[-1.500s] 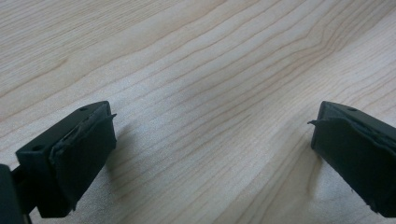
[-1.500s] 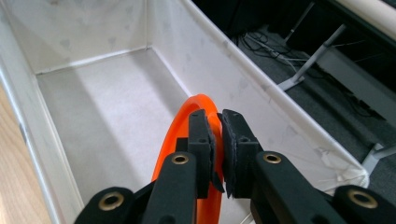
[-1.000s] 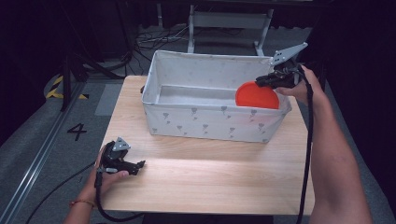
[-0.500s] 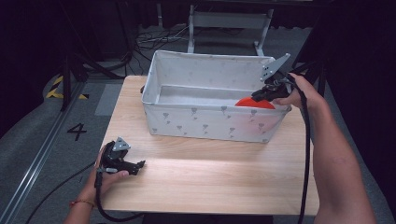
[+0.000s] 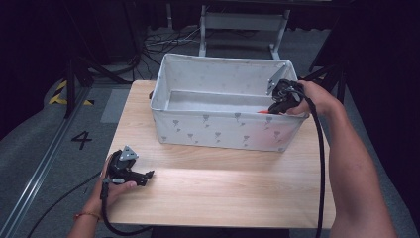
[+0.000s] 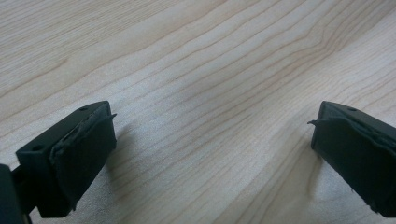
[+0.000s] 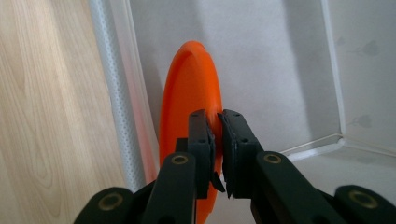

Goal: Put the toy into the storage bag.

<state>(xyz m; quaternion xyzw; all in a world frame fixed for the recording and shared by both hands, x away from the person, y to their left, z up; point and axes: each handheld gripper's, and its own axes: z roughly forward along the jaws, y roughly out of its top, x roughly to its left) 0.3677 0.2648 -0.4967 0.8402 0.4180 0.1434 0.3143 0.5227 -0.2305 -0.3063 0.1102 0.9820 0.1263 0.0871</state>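
Right gripper view: the right gripper (image 7: 215,140) is pinching the rim of an orange disc (image 7: 187,102), jaws nearly together on it.
Disc: standing on edge straight ahead of those jaws, inside the white fabric bin (image 5: 223,131), just beside its wall.
Left gripper (image 6: 210,154): jaws are standing wide apart, gripping nothing.
Beneath the left gripper: bare wooden table (image 6: 196,70).

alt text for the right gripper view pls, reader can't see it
The right gripper has its black fingers clamped on the rim of an orange disc, held on edge inside a white fabric bin. The bin's wall runs beside the disc, with the wooden table beyond it.
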